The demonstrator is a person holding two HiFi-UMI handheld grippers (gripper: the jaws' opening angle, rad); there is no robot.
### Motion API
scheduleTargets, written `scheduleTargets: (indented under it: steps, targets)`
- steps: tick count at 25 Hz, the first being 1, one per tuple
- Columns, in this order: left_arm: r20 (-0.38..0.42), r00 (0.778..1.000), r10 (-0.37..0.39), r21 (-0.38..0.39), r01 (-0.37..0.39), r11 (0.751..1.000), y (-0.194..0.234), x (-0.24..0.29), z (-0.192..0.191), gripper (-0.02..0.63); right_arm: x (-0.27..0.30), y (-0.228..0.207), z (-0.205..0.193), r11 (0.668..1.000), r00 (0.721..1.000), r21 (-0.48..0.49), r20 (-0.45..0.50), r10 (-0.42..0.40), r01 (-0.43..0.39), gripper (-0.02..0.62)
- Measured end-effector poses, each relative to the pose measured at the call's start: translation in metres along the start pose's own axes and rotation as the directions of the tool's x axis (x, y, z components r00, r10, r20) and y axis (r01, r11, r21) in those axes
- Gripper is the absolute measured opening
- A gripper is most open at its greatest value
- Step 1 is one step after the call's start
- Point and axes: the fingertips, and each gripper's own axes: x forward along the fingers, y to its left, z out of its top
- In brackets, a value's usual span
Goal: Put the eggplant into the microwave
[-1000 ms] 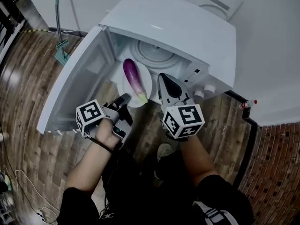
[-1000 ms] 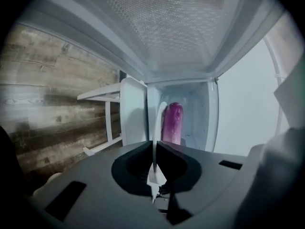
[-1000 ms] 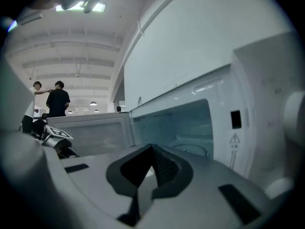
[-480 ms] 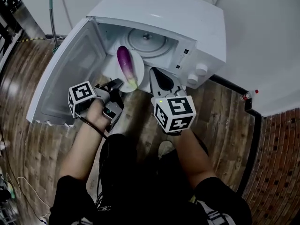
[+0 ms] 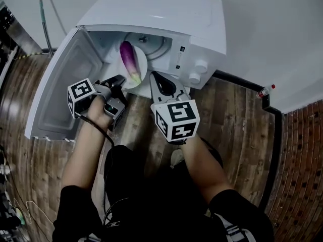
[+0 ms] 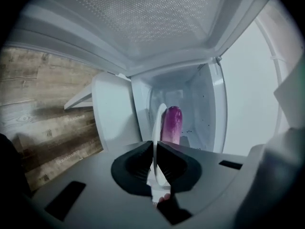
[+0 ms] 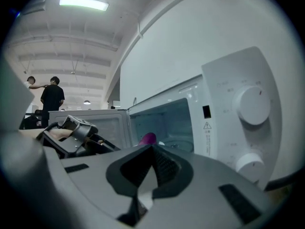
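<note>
A purple eggplant (image 5: 128, 60) lies on a white plate (image 5: 142, 67) at the mouth of the white microwave (image 5: 156, 14), whose door (image 5: 55, 100) hangs open to the left. My left gripper (image 5: 120, 79) is shut on the plate's near rim. In the left gripper view the rim (image 6: 156, 128) stands edge-on between the jaws, with the eggplant (image 6: 171, 123) beyond it in the cavity. My right gripper (image 5: 154, 76) is shut and empty, just right of the plate, before the control panel. The right gripper view shows the eggplant's tip (image 7: 148, 138) over its closed jaws.
The glass turntable (image 5: 151, 43) sits deeper in the cavity. Two knobs (image 7: 250, 104) are on the panel at the right. A small bottle (image 5: 266, 91) lies on the wood floor by the wall. A cable (image 5: 43, 14) hangs at the left. People (image 7: 52, 97) stand far off.
My left gripper has carried the plate with the eggplant further toward the microwave's cavity. The right gripper has followed alongside, still shut.
</note>
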Motion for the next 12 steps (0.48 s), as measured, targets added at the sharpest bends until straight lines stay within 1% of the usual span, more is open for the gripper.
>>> scheduleTargets:
  steps: [3,8,12]
  targets:
    - [0.012,1.0,0.006,0.01,-0.006,1.0,-0.007,0.013,0.008,0.018,-0.003,-0.003,0.002,1.0,1.0,0.019,0.005,0.001,-0.001,0.009]
    - [0.008,1.0,0.027,0.028,-0.027,0.999,-0.01,0.041,0.019,0.018,-0.006,-0.009,0.001,0.999,1.0,0.04,-0.004,-0.005,0.005,0.009]
    - [0.014,1.0,0.022,0.018,-0.022,1.0,-0.016,0.061,0.026,0.018,-0.011,-0.017,0.0,0.995,1.0,0.099,-0.014,-0.007,0.009,0.009]
